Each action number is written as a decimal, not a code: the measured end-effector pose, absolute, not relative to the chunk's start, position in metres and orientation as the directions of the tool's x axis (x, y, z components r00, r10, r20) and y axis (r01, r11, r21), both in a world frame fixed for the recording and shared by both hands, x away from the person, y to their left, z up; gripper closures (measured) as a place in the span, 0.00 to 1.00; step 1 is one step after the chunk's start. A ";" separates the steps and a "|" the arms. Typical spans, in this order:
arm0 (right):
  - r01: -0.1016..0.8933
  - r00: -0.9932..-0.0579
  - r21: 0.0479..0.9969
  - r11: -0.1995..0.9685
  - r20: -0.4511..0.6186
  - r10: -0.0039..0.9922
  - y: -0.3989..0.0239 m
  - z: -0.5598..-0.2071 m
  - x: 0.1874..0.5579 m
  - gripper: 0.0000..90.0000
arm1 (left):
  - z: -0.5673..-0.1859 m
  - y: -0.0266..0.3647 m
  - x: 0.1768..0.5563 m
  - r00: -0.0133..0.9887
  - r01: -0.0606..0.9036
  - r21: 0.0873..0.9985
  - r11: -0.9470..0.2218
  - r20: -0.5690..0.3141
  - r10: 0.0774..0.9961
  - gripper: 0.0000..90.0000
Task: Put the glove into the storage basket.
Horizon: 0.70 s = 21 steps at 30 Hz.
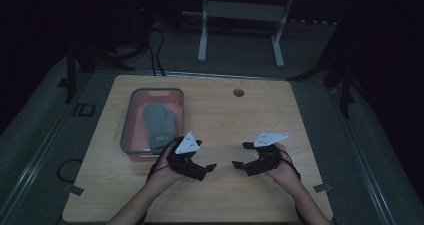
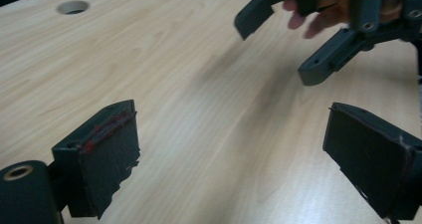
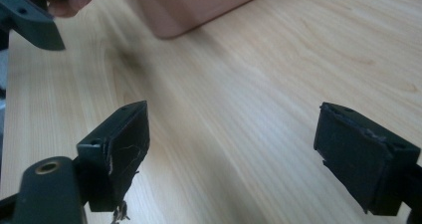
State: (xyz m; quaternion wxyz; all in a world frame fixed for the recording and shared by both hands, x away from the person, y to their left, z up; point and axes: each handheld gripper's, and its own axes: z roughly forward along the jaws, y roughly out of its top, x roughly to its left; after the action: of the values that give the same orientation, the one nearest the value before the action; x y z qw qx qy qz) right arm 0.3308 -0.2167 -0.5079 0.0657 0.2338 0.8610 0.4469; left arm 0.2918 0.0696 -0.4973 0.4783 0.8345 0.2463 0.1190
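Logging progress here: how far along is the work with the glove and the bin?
Done: the grey glove lies inside the pink bin. In hand: nothing; the left gripper and right gripper hover open above the table, facing each other. Left: nothing visible says.

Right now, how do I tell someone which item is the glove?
Start at the wooden table and go to its far-left part, where a pinkish rectangular bin with a grey rim sits. The grey glove lies flat inside it, fingers pointing away from the person. It is the one soft item, just beyond the left tongs.
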 end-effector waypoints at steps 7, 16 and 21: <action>0.338 -0.888 0.795 0.503 0.093 0.450 -0.233 -0.519 0.323 0.16 | -0.516 0.056 0.284 0.868 0.293 0.861 -0.416 -0.057 0.493 0.05; 0.329 -0.886 0.799 0.503 0.077 0.457 -0.254 -0.532 0.311 0.16 | -0.539 0.046 0.276 0.882 0.266 0.858 -0.439 -0.033 0.470 0.05; 0.343 -0.868 0.800 0.493 0.069 0.492 -0.267 -0.539 0.305 0.16 | -0.547 0.045 0.275 0.877 0.260 0.853 -0.452 -0.013 0.480 0.05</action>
State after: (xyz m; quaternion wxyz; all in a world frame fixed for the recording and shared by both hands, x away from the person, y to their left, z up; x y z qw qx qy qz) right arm 0.3047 -0.2669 -0.5394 0.0848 0.2429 0.8598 0.4411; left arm 0.2747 0.0446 -0.5466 0.4752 0.8442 0.2193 0.1160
